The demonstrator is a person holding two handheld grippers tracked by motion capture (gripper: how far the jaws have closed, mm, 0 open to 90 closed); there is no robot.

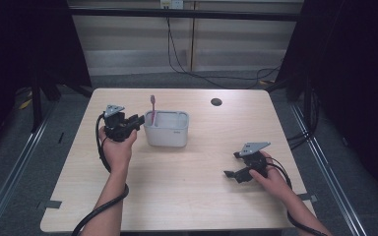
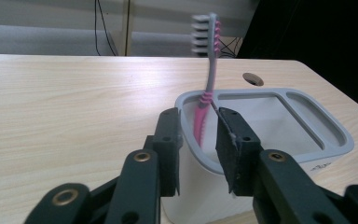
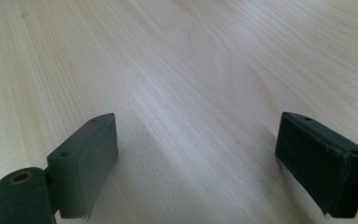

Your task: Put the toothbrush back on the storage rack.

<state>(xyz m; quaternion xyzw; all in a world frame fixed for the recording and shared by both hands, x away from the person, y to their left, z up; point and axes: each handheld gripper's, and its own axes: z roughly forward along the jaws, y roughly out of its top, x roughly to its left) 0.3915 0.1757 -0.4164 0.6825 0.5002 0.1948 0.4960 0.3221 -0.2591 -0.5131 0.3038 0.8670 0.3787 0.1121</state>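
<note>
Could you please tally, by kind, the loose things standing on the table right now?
Toothbrush, pink and grey, leaning in the holder: 1
Holder, grey, with compartments: 1
Total: 2

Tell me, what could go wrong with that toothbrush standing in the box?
The pink and grey toothbrush leans alone against the corner of the white plastic holder box, so it might tip or slide down inside. The left gripper has its jaws open around the handle and astride the box's rim; pulling back carelessly could knock the brush over or drag the light box across the pale wooden table.
</note>
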